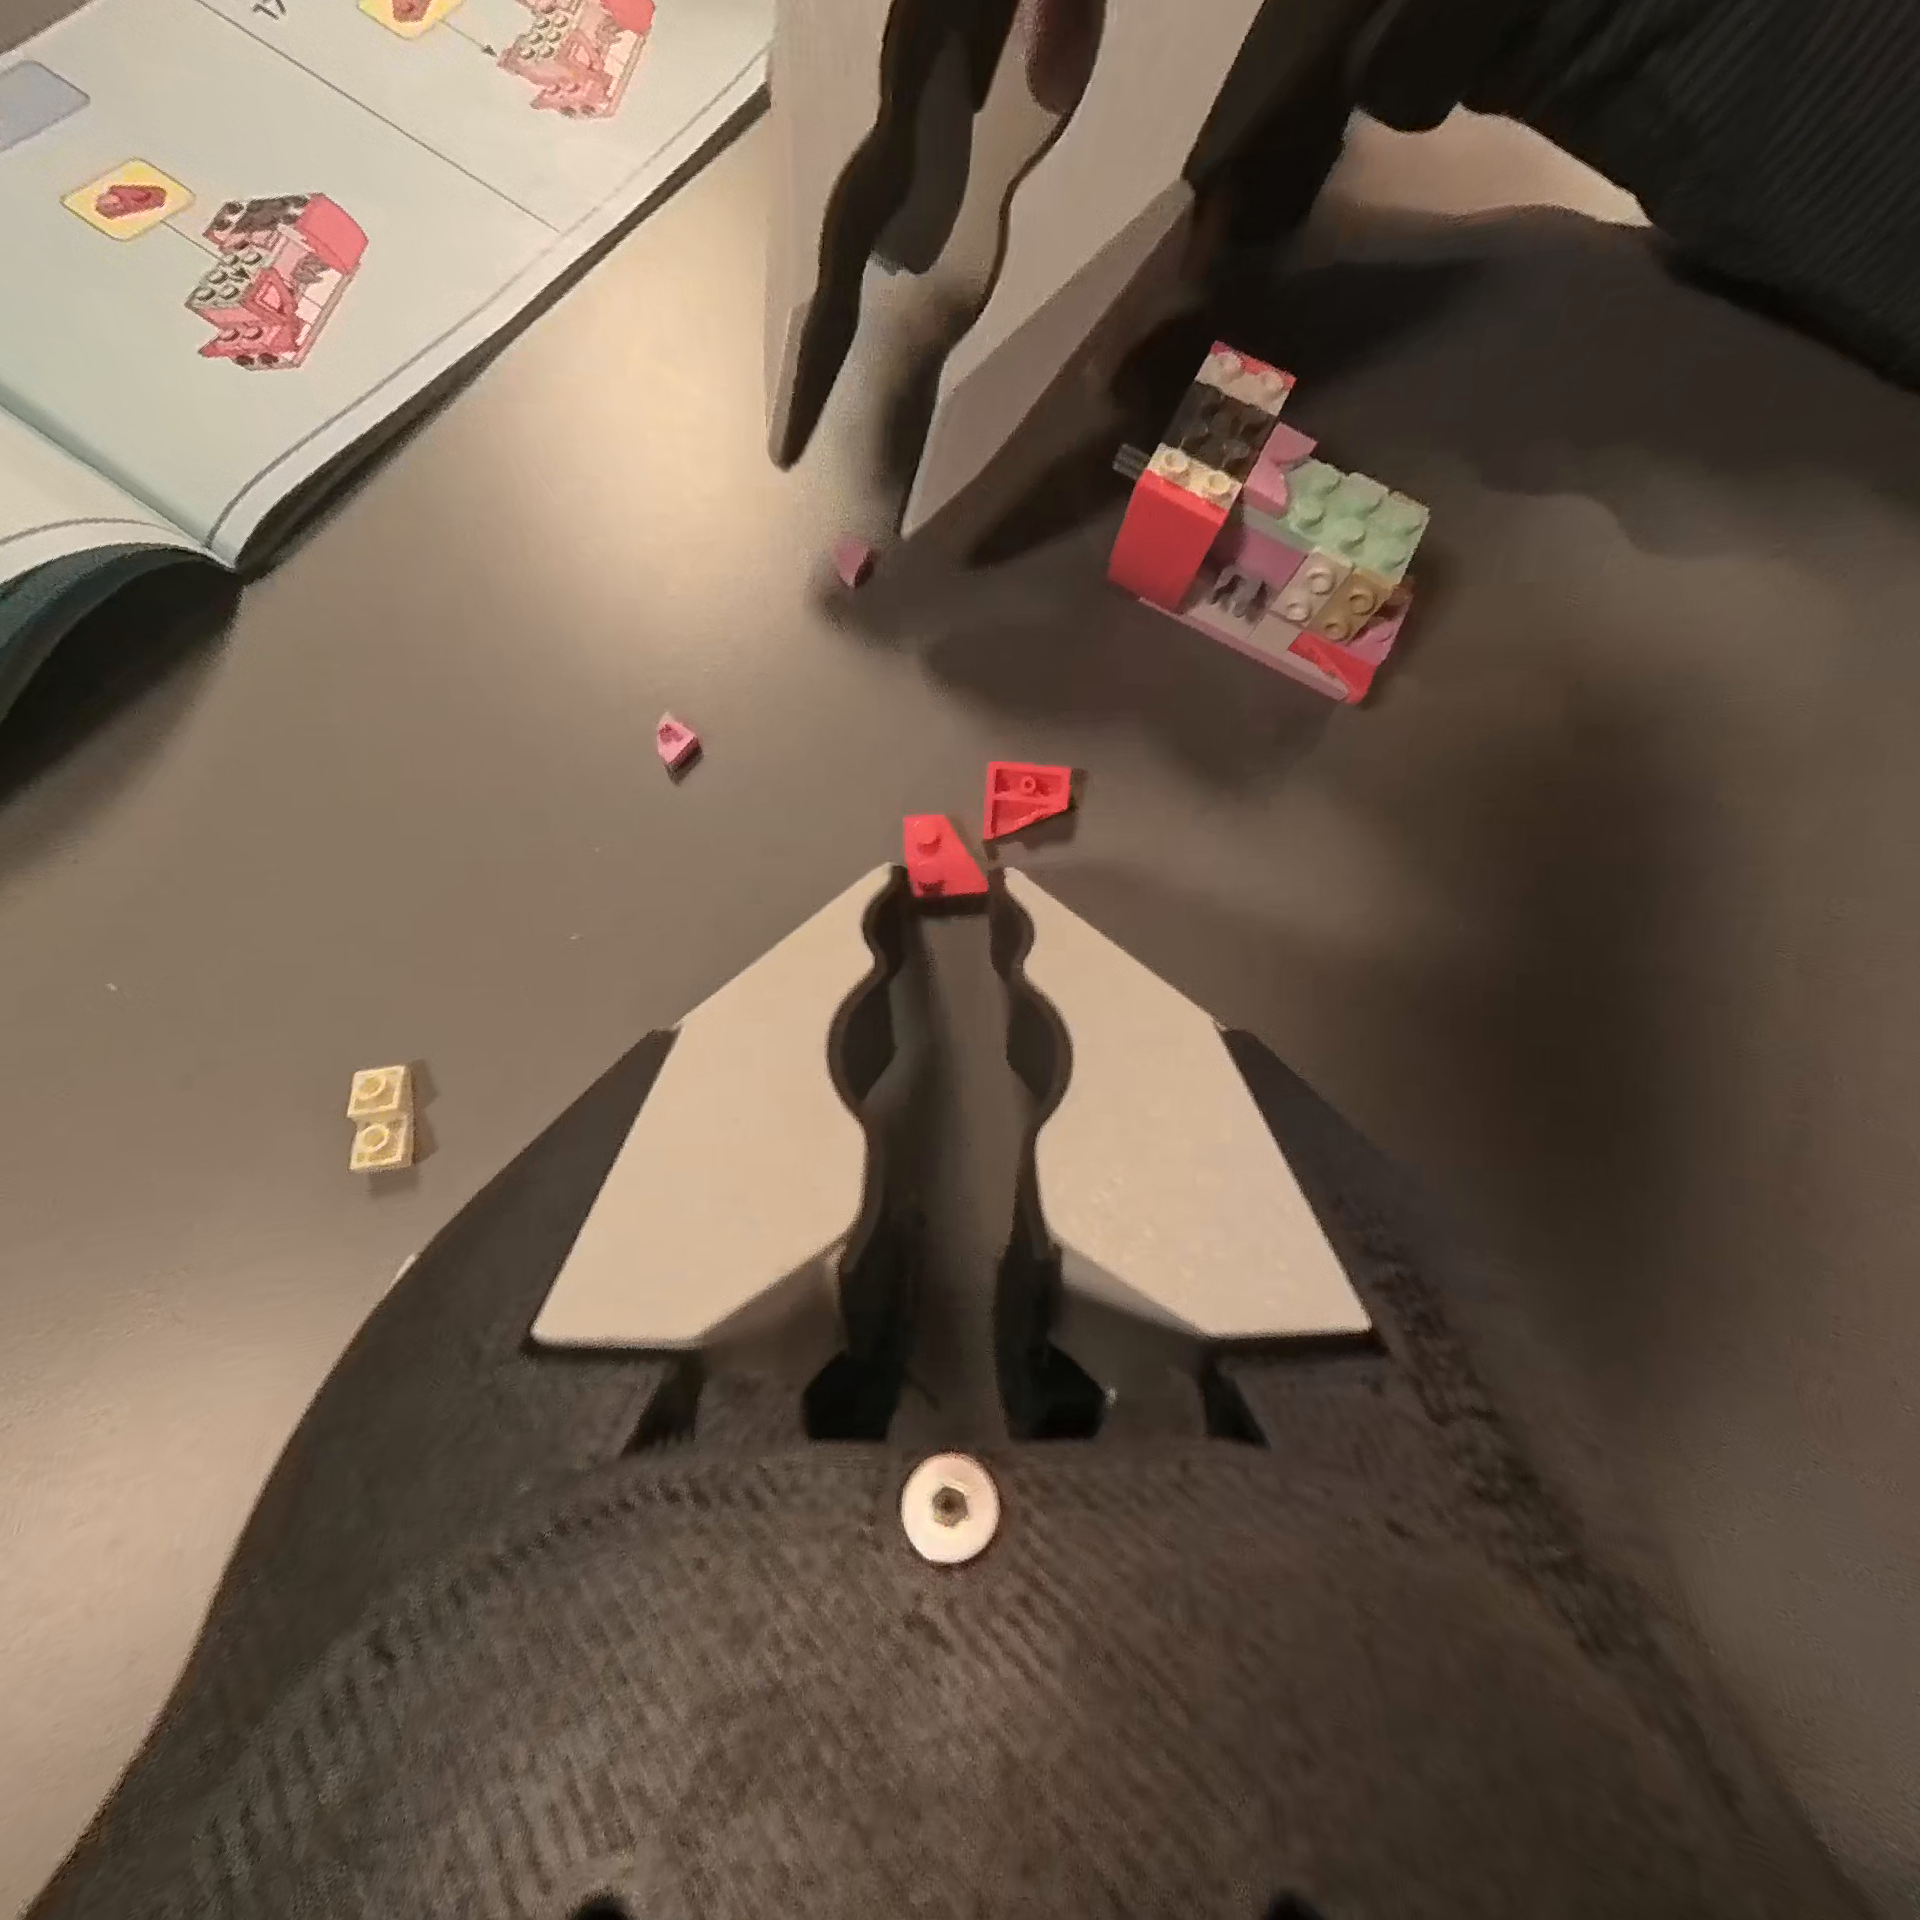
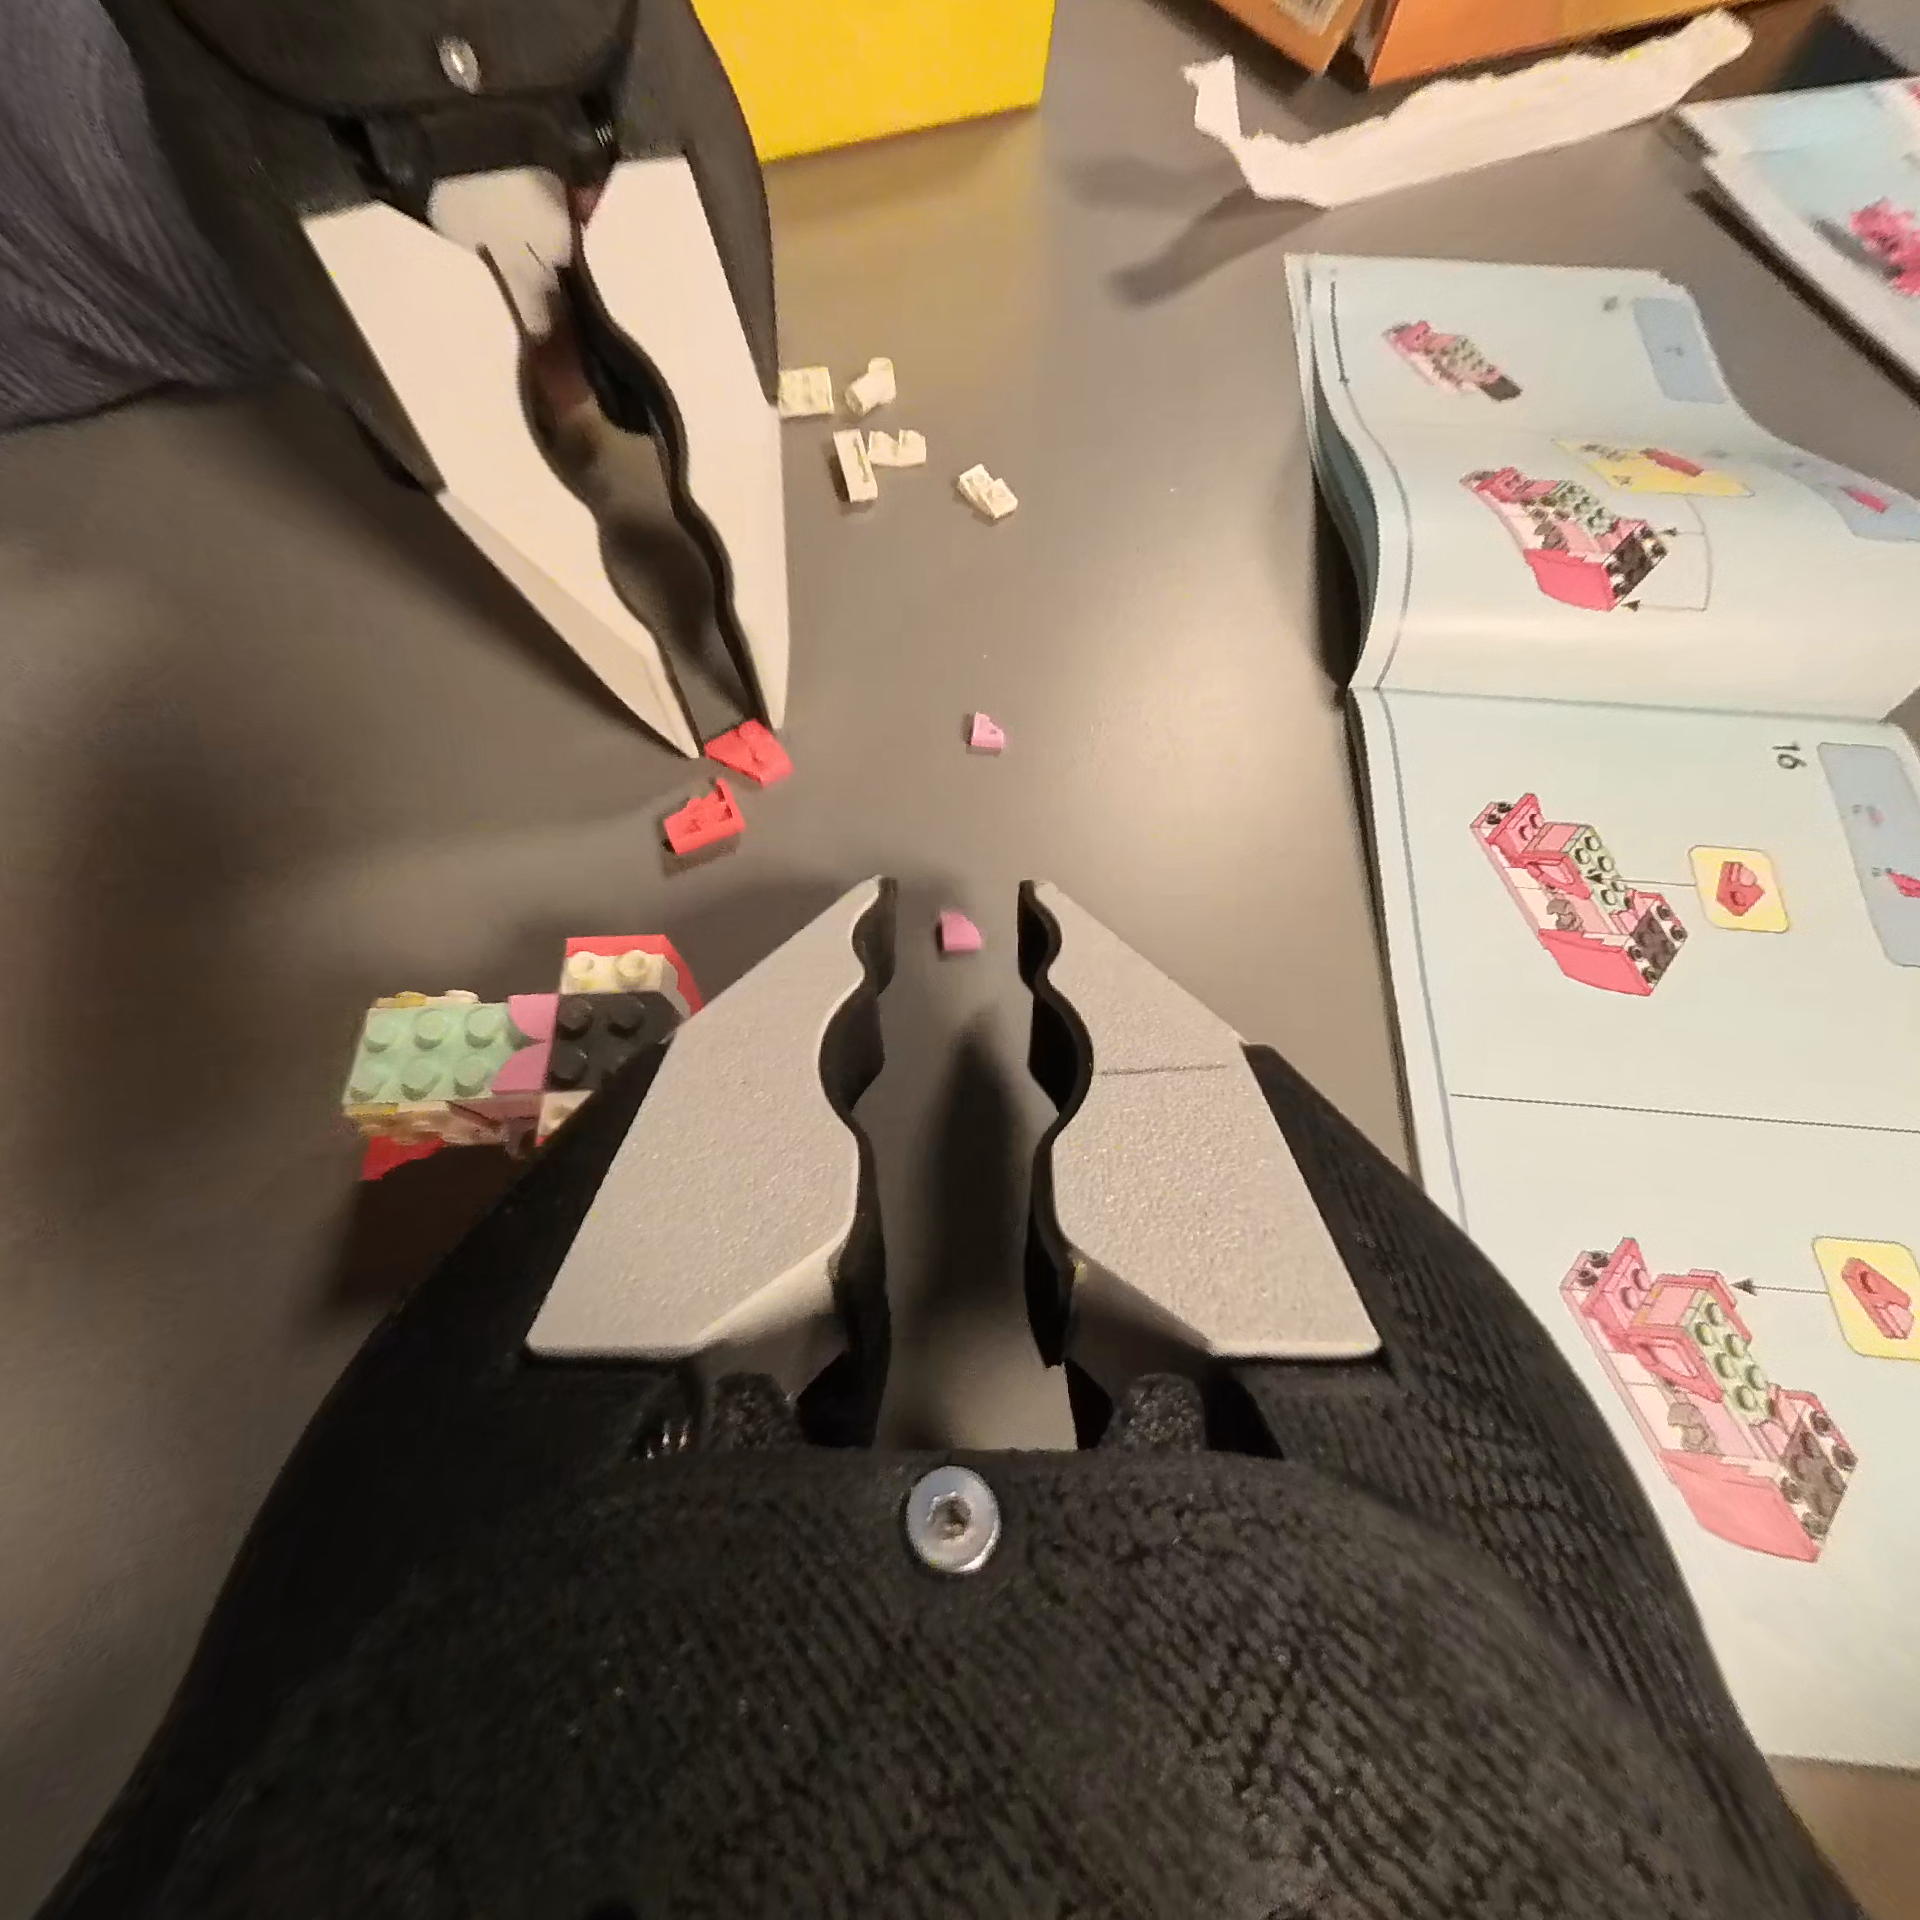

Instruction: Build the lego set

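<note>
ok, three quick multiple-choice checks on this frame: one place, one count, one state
1. The small pink piece nearest the right gripper lies:
A. inside a box
B. between its fingers, touching neither
C. left of both fingers

2. Loose red pieces by the left gripper's tips:
A. two
B. one
C. four

3. The instruction booklet is:
A. closed
B. rolled up
C. lying open

Answers:
1 B: dark table shows on both sides of the piece, between the spread fingers.
2 A: one red wedge sits at the tips and a second just beyond.
3 C: its printed pages face up, flat on the table.
</note>
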Action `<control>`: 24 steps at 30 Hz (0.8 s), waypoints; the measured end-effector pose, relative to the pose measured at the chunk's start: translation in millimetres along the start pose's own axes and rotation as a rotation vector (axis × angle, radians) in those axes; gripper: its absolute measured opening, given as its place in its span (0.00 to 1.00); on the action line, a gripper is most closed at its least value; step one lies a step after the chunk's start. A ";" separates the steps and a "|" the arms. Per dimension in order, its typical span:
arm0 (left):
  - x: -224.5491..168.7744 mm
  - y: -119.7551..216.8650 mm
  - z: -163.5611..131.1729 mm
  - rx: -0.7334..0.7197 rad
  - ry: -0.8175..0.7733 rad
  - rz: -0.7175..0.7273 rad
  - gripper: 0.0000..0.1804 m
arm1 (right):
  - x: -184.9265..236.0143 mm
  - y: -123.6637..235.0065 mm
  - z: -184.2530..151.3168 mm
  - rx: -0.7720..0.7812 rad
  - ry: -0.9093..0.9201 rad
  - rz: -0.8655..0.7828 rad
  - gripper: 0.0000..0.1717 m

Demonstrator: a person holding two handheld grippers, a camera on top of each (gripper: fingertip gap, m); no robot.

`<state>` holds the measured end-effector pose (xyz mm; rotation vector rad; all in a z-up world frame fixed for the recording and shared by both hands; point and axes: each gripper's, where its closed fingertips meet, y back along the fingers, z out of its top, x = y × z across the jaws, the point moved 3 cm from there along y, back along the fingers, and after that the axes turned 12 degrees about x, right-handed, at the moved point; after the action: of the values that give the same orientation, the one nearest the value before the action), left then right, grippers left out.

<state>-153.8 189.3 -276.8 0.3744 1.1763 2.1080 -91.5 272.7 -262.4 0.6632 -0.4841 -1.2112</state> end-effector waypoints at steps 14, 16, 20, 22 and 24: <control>-17.1 29.6 29.9 -0.238 -0.215 0.106 0.08 | 44.1 13.2 35.5 -0.105 0.107 0.140 0.09; -20.7 31.9 31.8 -0.254 -0.254 0.124 0.08 | 46.8 13.0 38.2 -0.127 0.109 0.157 0.07; -23.8 32.0 32.8 -0.259 -0.289 0.144 0.08 | 49.4 14.7 40.1 -0.147 0.061 0.225 0.06; -25.2 33.3 34.3 -0.271 -0.305 0.156 0.08 | 50.6 16.2 41.5 -0.159 0.030 0.262 0.06; -27.4 34.2 35.0 -0.279 -0.325 0.163 0.08 | 51.1 17.2 41.6 -0.163 0.004 0.292 0.05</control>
<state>-129.5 180.6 -227.1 0.6700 0.6747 2.2072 -92.4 218.8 -220.8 0.4384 -0.4559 -0.9609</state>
